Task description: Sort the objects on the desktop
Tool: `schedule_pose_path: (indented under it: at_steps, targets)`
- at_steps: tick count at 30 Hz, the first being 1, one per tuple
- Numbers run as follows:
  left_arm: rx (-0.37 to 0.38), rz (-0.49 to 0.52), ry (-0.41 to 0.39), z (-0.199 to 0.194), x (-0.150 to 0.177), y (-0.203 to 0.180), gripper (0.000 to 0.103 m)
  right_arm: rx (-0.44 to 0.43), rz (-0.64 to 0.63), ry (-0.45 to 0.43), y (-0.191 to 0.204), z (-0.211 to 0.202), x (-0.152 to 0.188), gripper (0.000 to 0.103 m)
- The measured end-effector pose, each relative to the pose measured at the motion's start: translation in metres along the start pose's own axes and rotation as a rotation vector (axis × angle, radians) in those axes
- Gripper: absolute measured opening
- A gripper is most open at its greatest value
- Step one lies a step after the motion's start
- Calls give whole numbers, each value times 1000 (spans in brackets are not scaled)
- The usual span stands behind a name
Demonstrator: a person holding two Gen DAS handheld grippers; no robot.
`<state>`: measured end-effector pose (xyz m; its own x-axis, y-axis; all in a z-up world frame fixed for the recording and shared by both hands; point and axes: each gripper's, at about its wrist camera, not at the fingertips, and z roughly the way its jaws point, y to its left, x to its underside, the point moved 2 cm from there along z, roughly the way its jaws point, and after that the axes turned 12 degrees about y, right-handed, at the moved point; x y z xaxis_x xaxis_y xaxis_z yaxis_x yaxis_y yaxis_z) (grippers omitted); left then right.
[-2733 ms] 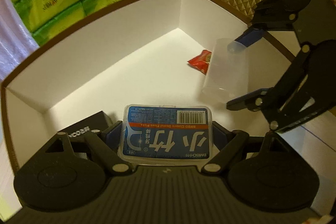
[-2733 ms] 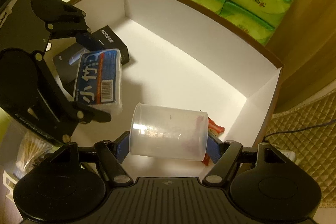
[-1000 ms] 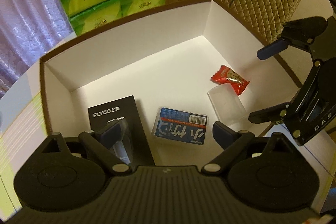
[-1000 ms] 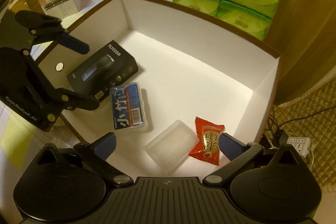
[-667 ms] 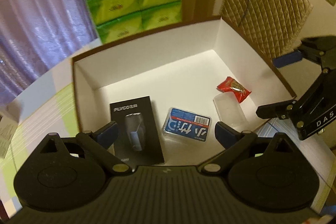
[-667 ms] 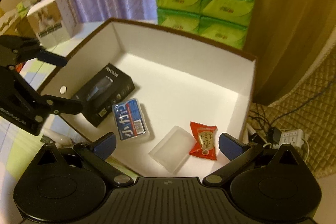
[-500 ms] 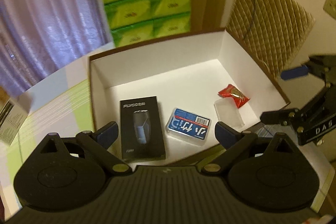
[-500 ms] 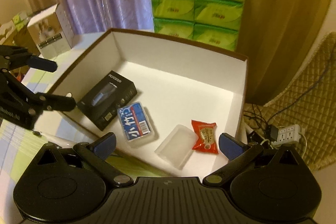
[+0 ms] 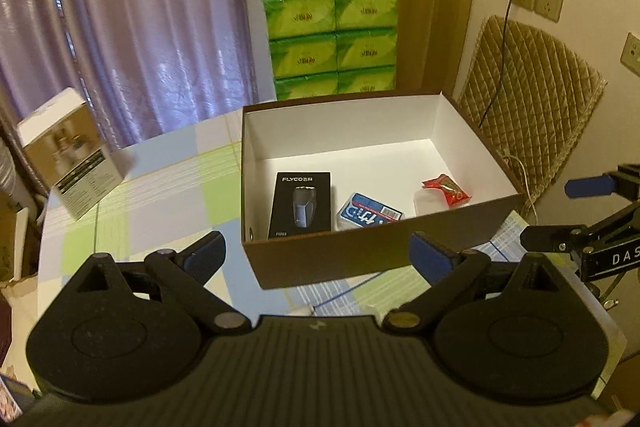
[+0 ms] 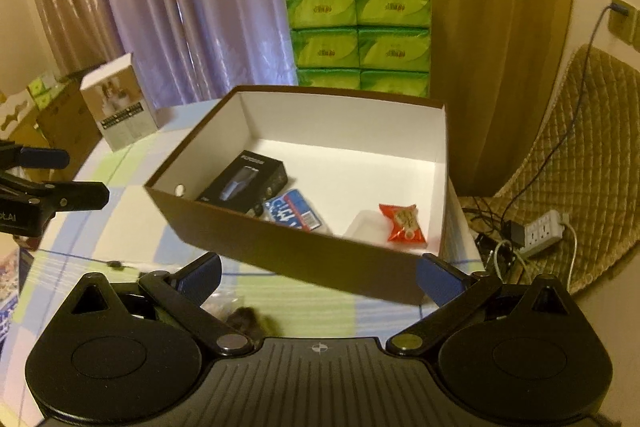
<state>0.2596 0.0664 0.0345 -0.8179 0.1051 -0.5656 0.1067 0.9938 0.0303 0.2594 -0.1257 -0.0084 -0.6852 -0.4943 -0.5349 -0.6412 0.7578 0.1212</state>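
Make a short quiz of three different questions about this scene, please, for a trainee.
1. True or false: both the left gripper and the right gripper are empty.
2. How many items lie in the box?
3. What touches the red packet? A) razor box B) clear container C) floss case

Key: 1. true. 2. four: razor box, floss case, clear container, red packet. 3. B.

clear cup (image 10: 362, 225): half hidden by box wall (image 10: 304, 251) | dark clump (image 10: 248, 319): blurred, unidentifiable
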Motion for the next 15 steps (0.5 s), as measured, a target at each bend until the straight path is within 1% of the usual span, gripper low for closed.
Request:
schedule_pose_path:
  at_steps: [3, 6, 12, 15]
  targets:
    - [-6, -12, -20, -16, 18, -7, 97, 2, -3, -12, 6, -12, 16, 101]
    - [-30, -15, -33, -27, 38, -17, 97, 4, -15, -11, 9, -19, 32, 101]
    - [-42, -33, -31, -38, 78, -36, 96, -6, -53, 16, 14, -25, 65, 101]
    - [-66, -36, -21, -40, 97, -44, 96, -30, -64, 30, 14, -26, 81, 101]
